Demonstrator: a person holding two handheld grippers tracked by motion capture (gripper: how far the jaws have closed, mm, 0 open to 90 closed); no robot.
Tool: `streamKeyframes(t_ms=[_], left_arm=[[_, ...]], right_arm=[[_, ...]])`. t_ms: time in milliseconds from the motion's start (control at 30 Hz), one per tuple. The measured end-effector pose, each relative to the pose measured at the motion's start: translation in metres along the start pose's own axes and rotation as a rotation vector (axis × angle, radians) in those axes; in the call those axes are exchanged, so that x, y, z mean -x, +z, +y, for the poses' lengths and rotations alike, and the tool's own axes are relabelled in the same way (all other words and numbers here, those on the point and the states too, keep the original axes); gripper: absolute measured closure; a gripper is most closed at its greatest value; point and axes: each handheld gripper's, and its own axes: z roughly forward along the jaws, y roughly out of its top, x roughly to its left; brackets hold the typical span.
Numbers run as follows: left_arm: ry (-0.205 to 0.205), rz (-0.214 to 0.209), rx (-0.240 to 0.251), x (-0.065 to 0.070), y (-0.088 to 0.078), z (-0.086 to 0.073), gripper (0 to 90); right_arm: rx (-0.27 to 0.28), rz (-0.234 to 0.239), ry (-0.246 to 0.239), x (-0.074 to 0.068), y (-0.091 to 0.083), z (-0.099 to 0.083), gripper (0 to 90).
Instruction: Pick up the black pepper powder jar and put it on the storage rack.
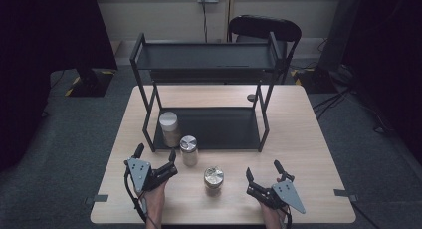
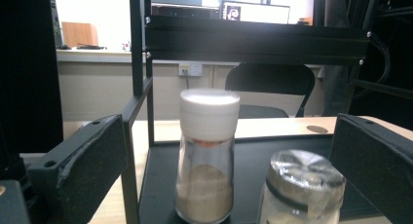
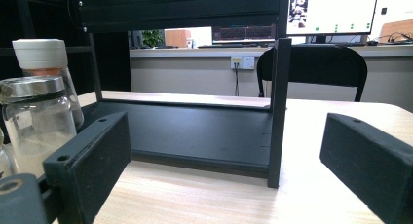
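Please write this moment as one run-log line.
left gripper: open, near silver-lid jar | right gripper: open, holds nothing | white-lid jar: on rack bottom shelf

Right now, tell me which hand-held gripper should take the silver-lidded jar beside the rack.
Left. The left hand-held gripper is open just left of the silver-lidded jar; the right hand-held gripper sits farther off, beyond the foil-topped jar.

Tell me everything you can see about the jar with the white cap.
The white-capped jar is a clear, glass-looking shaker with a tall white ribbed cap, an orange band under it, and tan powder filling about its lower half. It stands upright at the front left corner of the black rack's lower shelf. A silver-lidded jar stands just in front of it on the table. Neither gripper touches it; the open left gripper faces it.
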Motion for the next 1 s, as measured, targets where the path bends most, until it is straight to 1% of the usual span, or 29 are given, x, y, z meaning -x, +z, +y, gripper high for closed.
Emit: streamKeyframes(t_ms=[100, 200, 267, 333, 367, 533, 600, 667, 700, 767, 833, 900, 1000], left_arm=[[-0.002, 0.002, -0.003, 0.001, -0.003, -0.005, 0.0], [0.006, 0.0, -0.009, 0.002, -0.004, -0.008, 0.0], [0.004, -0.002, -0.011, 0.003, -0.007, -0.014, 0.0], [0.008, -0.001, -0.017, 0.003, -0.008, -0.016, 0.0], [0.01, -0.006, -0.021, 0.003, -0.01, -0.021, 0.0], [0.011, -0.006, -0.04, 0.005, -0.014, -0.031, 0.0], [0.015, -0.007, -0.039, 0.006, -0.017, -0.04, 0.0], [0.016, -0.011, -0.045, 0.007, -0.02, -0.044, 0.0], [0.016, -0.011, -0.045, 0.007, -0.02, -0.044, 0.0], [0.021, -0.013, -0.04, 0.007, -0.022, -0.049, 0.0], [0.04, -0.015, -0.03, 0.008, -0.023, -0.05, 0.0], [0.059, -0.016, -0.034, 0.008, -0.022, -0.05, 0.0], [0.055, -0.016, -0.038, 0.008, -0.021, -0.05, 0.0]], right_arm=[[0.0, 0.0, 0.001, 0.0, 0.0, 0.0, 3.3], [0.0, 0.0, 0.0, 0.0, 0.0, 0.0, 3.3], [0.0, -0.001, 0.0, 0.0, 0.0, 0.0, 3.3], [0.0, -0.001, 0.001, 0.0, 0.0, 0.0, 3.3], [0.0, -0.001, 0.001, 0.0, 0.0, 0.0, 3.3], [-0.001, -0.002, 0.0, 0.0, 0.0, 0.0, 3.3], [-0.001, -0.001, 0.001, 0.0, 0.0, 0.0, 3.3], [-0.001, -0.002, 0.0, 0.0, 0.0, 0.0, 3.3], [-0.001, -0.002, 0.0, 0.0, 0.0, 0.0, 3.3], [-0.001, -0.002, 0.0, 0.0, 0.0, 0.0, 3.3], [-0.001, -0.002, 0.0, 0.0, 0.0, 0.0, 3.3], [-0.001, -0.002, 0.0, 0.0, 0.0, 0.0, 3.3], [-0.001, -0.002, 0.002, 0.0, 0.0, 0.0, 3.3]])
